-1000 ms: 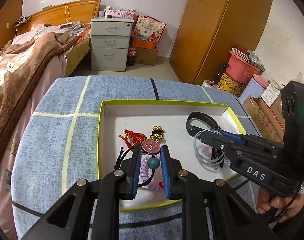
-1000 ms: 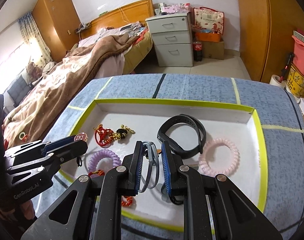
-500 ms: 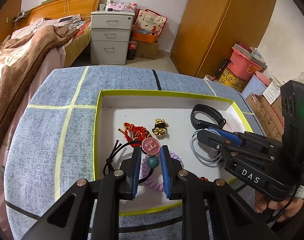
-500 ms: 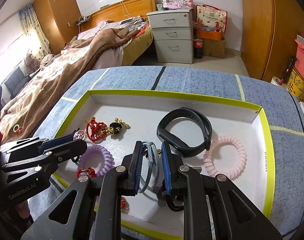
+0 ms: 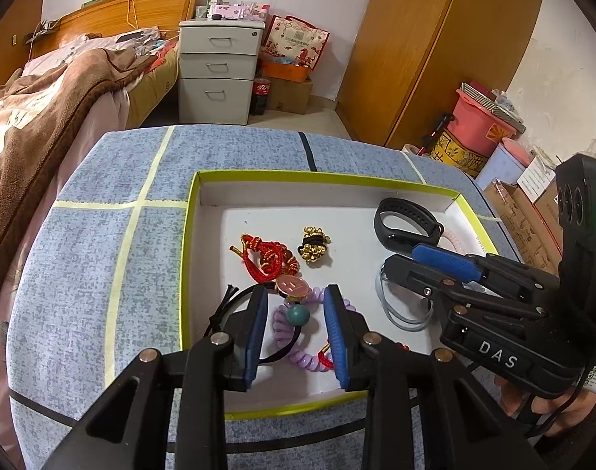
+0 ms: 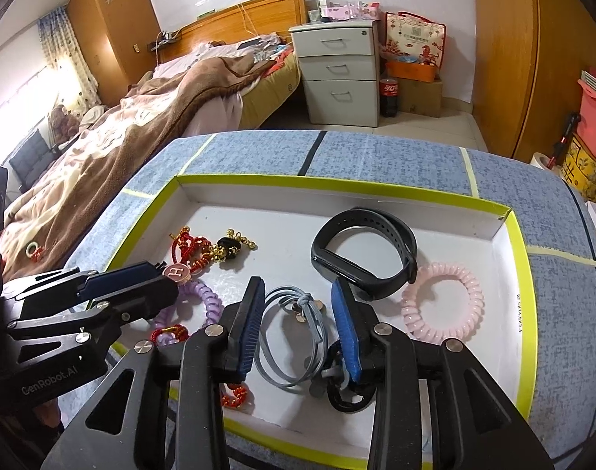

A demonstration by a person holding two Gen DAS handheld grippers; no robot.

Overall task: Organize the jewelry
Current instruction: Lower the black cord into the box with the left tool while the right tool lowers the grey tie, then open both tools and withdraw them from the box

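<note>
Both grippers were over a shallow white tray with a yellow-green rim [image 6: 517,258], which sat on a blue patterned tabletop [image 5: 102,243]. The left gripper [image 5: 294,315] had its jaws opening; a black hair tie bearing a teal bead [image 5: 298,314] and a pink disc lay between the pads, which stood clear of it, on top of a purple coil tie [image 5: 302,352]. The right gripper [image 6: 298,315] was likewise opening, with a grey cord hair tie [image 6: 294,337] lying loose between its pads on the tray floor. Elsewhere in the tray were a black wristband [image 6: 364,258], a pink coil tie [image 6: 443,305], a red knotted cord [image 5: 266,258] and a gold-beaded piece [image 5: 313,244].
</note>
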